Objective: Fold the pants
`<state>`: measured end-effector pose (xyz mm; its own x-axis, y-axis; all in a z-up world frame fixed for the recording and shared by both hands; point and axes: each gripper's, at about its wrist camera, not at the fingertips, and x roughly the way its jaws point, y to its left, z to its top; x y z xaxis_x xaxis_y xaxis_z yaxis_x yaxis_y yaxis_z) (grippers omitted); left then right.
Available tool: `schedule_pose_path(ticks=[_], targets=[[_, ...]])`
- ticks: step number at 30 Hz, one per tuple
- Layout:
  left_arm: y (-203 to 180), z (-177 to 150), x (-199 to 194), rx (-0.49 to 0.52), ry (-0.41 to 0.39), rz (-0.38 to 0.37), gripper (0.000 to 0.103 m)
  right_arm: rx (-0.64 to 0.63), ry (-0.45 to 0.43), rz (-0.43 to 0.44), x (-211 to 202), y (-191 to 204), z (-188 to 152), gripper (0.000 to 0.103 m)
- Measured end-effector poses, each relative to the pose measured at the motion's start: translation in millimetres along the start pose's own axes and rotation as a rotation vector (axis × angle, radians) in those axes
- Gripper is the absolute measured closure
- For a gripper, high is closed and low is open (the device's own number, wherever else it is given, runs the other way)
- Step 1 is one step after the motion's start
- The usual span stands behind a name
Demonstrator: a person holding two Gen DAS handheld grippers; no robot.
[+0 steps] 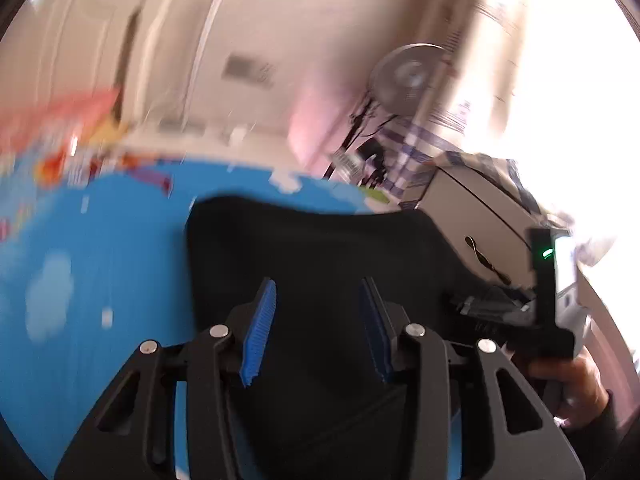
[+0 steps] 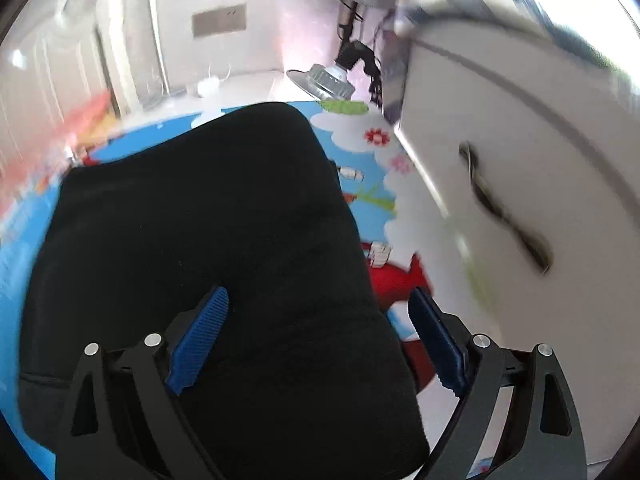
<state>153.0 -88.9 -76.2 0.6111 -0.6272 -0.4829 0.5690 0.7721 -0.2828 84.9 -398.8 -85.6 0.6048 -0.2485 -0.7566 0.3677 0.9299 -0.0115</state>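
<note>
1. In the left wrist view, black pants [image 1: 320, 248] are seen lying flat on a blue play mat [image 1: 100, 240] printed with clouds. The fabric is plain, dark and smooth, with a rounded far edge. The left gripper [image 1: 318, 328] is held above it, its blue pads parted and nothing pinched between them. At the right edge, a hand [image 1: 568, 384] gripping the other tool is visible.

2. In the right wrist view, the pants [image 2: 208, 208] are shown as a broad folded block with soft rounded corners beside a white cabinet [image 2: 520, 160]. The right gripper [image 2: 320, 344] is spread wide, empty, its pads straddling the garment's right edge.
</note>
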Motion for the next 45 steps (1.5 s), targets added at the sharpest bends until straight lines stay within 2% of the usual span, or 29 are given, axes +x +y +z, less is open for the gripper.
schedule_pose_path(ticks=[2, 4, 7, 10, 12, 15, 18, 23, 27, 30, 32, 33, 35, 36, 39, 41, 42, 44, 45], targets=[[-17.9, 11.5, 10.9, 0.057, 0.010, 0.028, 0.060, -0.020, -0.019, -0.035, -2.6, 7.0, -1.9, 0.017], [-34.4, 26.8, 30.2, 0.096, 0.057, 0.101, 0.065, -0.014, -0.024, -0.038, -2.5, 9.5, -3.6, 0.017], [-54.8, 51.3, 61.8, 0.091, 0.126, 0.058, 0.068, 0.019, -0.008, -0.008, -1.3, 4.7, -5.8, 0.017], [-84.1, 69.3, 106.3, 0.128, 0.204, 0.006, 0.070, 0.018, -0.004, -0.018, 0.2, 2.7, -2.5, 0.017], [-103.1, 75.7, 136.7, 0.169, 0.262, -0.014, 0.079, 0.027, 0.005, -0.024, -0.8, 3.6, -3.6, 0.017], [-129.2, 79.7, 185.0, 0.229, 0.345, -0.047, 0.098, 0.042, 0.014, -0.016, 0.5, 0.6, -3.2, 0.016], [-136.9, 68.2, 227.3, 0.263, 0.454, -0.014, 0.101, 0.050, 0.015, -0.014, 2.7, -0.2, -2.7, 0.016], [-132.6, 65.0, 240.9, 0.268, 0.496, 0.002, 0.101, 0.069, 0.017, -0.007, 4.1, -1.4, -3.2, 0.016], [-137.1, 60.5, 243.3, 0.305, 0.500, 0.040, 0.102, 0.063, 0.021, -0.015, 5.1, -1.2, -0.9, 0.016], [-131.0, 64.7, 236.7, 0.268, 0.482, 0.005, 0.101, 0.047, 0.022, -0.018, 3.7, 0.2, 0.1, 0.015], [-126.5, 73.2, 212.0, 0.232, 0.425, 0.006, 0.098, 0.060, 0.024, -0.011, 4.6, -1.6, 0.1, 0.015], [-124.8, 77.5, 186.2, 0.219, 0.358, 0.013, 0.094, 0.065, 0.022, -0.011, 4.7, -1.9, -0.3, 0.015], [-117.1, 76.9, 147.8, 0.187, 0.288, 0.029, 0.052, 0.067, 0.017, -0.016, 5.0, -1.9, -0.2, 0.015], [-108.7, 72.2, 126.4, 0.151, 0.265, 0.059, 0.050, 0.067, 0.015, -0.016, 4.3, -1.9, 0.0, 0.015], [-87.7, 46.7, 86.1, 0.101, 0.289, 0.079, 0.045, 0.081, 0.021, -0.008, -1.5, -3.8, 2.1, 0.014], [-78.4, 28.6, 70.2, 0.091, 0.321, 0.125, 0.026, 0.093, 0.025, -0.017, -12.8, -4.4, 2.4, 0.014], [-75.5, 18.5, 62.2, 0.110, 0.338, 0.148, 0.024, 0.094, 0.018, -0.026, -20.7, -3.9, 1.6, 0.014], [-72.2, 6.5, 48.4, 0.140, 0.347, 0.202, 0.006, 0.096, -0.004, -0.046, -44.7, -2.5, -4.4, 0.014], [-70.9, 1.9, 37.1, 0.148, 0.328, 0.236, 0.004, 0.099, -0.010, -0.047, -52.1, -2.9, -6.8, 0.014]])
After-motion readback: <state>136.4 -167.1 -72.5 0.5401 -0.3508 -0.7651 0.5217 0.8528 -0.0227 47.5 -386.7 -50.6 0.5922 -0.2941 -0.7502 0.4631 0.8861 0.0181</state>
